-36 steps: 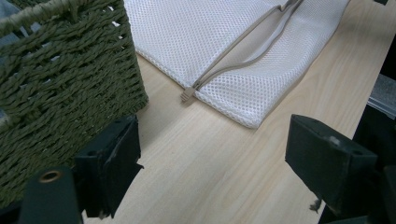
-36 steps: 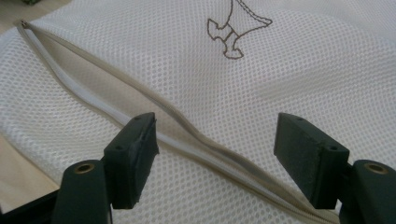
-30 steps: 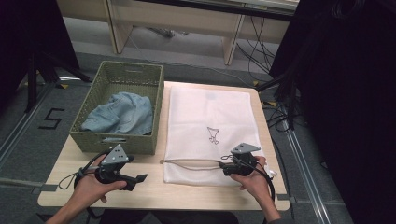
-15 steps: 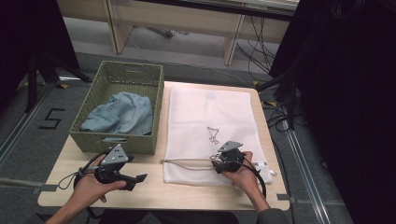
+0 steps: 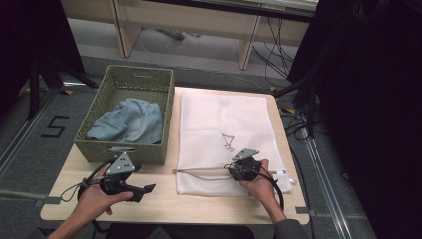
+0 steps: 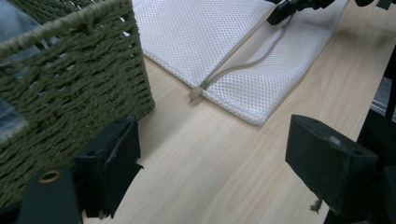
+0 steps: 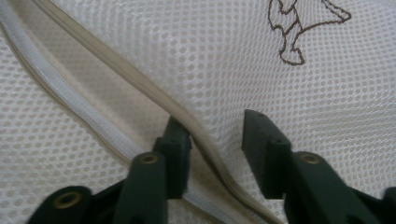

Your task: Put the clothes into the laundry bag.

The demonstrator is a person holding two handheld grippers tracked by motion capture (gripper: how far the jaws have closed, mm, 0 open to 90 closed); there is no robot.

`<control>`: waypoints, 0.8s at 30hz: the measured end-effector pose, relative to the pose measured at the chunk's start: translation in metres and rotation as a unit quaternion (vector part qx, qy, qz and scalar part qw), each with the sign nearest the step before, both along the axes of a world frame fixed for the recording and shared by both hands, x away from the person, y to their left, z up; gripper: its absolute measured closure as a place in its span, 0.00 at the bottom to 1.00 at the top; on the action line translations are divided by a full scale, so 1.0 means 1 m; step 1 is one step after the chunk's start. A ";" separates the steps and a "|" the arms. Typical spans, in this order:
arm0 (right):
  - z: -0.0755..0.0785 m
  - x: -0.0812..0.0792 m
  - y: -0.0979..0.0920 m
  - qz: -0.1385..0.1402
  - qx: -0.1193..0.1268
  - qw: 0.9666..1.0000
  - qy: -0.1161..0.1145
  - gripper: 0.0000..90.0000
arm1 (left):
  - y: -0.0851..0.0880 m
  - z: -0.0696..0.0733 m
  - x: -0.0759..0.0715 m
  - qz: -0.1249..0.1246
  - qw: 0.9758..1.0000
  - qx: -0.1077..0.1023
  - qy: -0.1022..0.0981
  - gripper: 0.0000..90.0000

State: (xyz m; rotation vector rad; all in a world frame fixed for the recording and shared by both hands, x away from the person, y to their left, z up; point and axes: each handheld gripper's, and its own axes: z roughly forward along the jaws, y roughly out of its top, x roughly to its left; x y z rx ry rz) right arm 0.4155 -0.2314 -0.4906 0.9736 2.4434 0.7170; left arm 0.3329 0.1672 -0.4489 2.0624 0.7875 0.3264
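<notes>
Two grippers out: our right gripper [image 7: 212, 156] has just been closing its jaws around the beige zipper strip [image 7: 140, 84] of the white mesh laundry bag [image 5: 224, 119] lying flat on the tabletop [image 5: 164, 199], not pinching yet. Left gripper [image 6: 210, 168] hangs wide apart beside the green woven basket [image 5: 124, 152]. Next we'd squeeze fully, then lift.

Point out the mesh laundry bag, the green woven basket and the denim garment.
mesh laundry bag [image 5: 219, 124]: high view, middle of its white mesh face.
green woven basket [image 5: 127, 153]: high view, its near wall.
denim garment [image 5: 130, 122]: high view, middle of the crumpled cloth.
</notes>
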 end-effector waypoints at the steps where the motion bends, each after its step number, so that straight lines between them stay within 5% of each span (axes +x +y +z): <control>1: 0.002 0.000 0.000 -0.002 0.002 1.000 -0.002 0.81 | 0.001 0.003 0.000 0.010 1.000 -0.007 -0.001 0.19; 7: 0.021 -0.001 0.000 -0.002 0.022 0.999 -0.047 0.92 | 0.013 0.017 0.009 0.040 0.998 0.008 -0.045 0.19; 8: 0.024 0.000 0.001 0.003 0.028 0.998 -0.055 0.92 | 0.019 0.028 0.016 0.070 0.995 -0.011 -0.067 0.19; 12: 0.037 0.000 0.003 0.004 0.043 0.996 -0.074 0.93 | 0.031 0.057 0.042 0.103 0.989 -0.028 -0.105 0.19; 15: 0.046 0.000 0.003 0.008 0.054 0.995 -0.086 0.93 | 0.042 0.075 0.081 0.131 0.987 -0.014 -0.093 0.17; 16: 0.047 0.001 0.003 0.008 0.061 0.994 -0.089 0.93 | 0.042 0.075 0.081 0.131 0.987 -0.014 -0.093 0.18; 17: 0.048 0.001 0.002 0.014 0.061 0.994 -0.090 0.93 | 0.048 0.079 0.105 0.151 0.985 -0.016 -0.087 0.18; 20: 0.048 0.002 0.001 0.015 0.061 0.994 -0.089 0.93 | 0.053 0.078 0.127 0.162 0.985 -0.004 -0.065 0.17; 21: 0.048 0.001 0.001 0.008 0.063 0.994 -0.089 0.93 | 0.060 0.076 0.151 0.174 0.984 -0.006 -0.034 0.17; 24: 0.048 0.001 0.001 0.006 0.066 0.994 -0.087 0.93 | 0.063 0.073 0.169 0.175 0.984 -0.008 -0.030 0.20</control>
